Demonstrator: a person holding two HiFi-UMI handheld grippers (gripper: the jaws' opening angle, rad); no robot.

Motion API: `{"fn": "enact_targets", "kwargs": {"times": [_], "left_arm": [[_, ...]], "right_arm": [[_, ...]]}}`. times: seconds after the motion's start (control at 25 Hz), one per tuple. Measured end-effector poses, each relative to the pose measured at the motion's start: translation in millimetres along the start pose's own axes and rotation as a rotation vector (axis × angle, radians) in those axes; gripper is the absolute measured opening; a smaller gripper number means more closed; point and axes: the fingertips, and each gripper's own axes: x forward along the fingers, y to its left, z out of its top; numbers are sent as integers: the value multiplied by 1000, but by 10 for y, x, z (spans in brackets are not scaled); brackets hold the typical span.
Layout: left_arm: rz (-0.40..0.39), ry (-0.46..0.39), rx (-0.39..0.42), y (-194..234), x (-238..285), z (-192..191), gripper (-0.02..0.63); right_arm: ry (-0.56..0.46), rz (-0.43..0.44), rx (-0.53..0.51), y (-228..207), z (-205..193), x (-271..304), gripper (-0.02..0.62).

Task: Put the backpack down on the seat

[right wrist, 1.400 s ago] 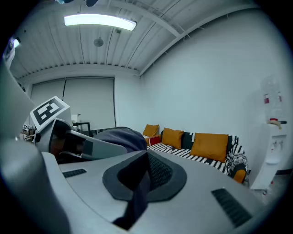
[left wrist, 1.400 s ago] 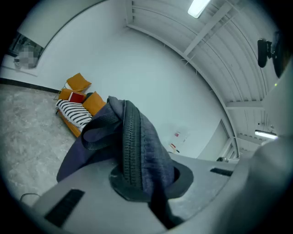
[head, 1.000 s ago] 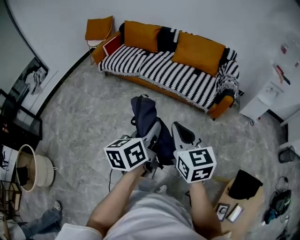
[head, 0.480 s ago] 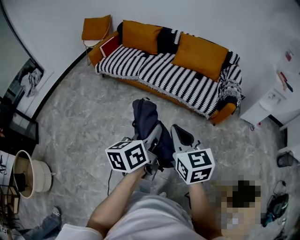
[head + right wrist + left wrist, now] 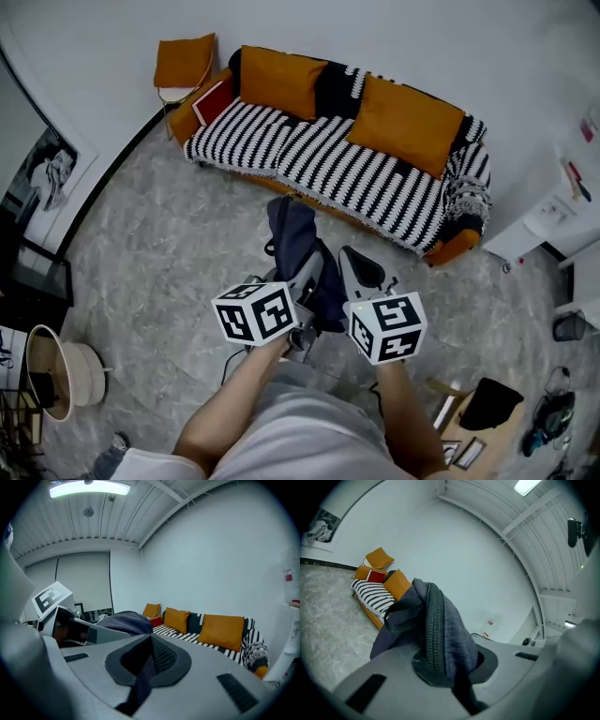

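Head view, with both gripper views. The backpack [image 5: 292, 230], a dark blue fabric bag, hung in the air in front of the person, above the marbled floor [image 5: 159, 253] and well apart from the sofa [image 5: 441, 239] at the far wall. It was carried by both tools.

The left gripper [image 5: 302, 274] was clamped shut on a fold of the bag's cloth; in the left gripper view a zipper [image 5: 433, 630] ran down into the closed pads, and a webbing loop [image 5: 401, 609] stood free beside it. The right gripper [image 5: 359, 275] was likewise closed on the bag, pinching a dark strap [image 5: 143, 677] and a patch of mesh [image 5: 161, 656] between its jaws.

The seat, covered by a black-and-white striped throw [image 5: 309, 150] and backed by orange cushions [image 5: 403, 112], lay bare along most of its length.

Handling notes (judged):
- The bag appeared soft and limp. It sagged and creased around both grips, so it would probably slump and spread once set down instead of standing upright.
- It looked lightly filled, and neither grip showed any strain.
- The woven cloth and webbing seemed unlikely to slip. The strap, loop and zipper seam were the firmest places to hold, while plain cloth might pull out of a pinch.
- Nothing about the bag looked fragile. Lowering it onto the bare throw before opening either jaw was judged the safer course.
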Motion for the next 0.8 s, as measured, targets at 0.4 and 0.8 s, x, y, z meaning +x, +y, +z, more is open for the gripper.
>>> {"fn": "enact_targets", "kwargs": {"times": [0.4,0.8], "left_arm": [[-34,13,-4,418,317,587,9],[-44,-2,8,651,505,968,9]], "right_arm": [[9,-31,-16,-71,316,698,2],[7,-30,-31,-92,472,1109,2]]}}
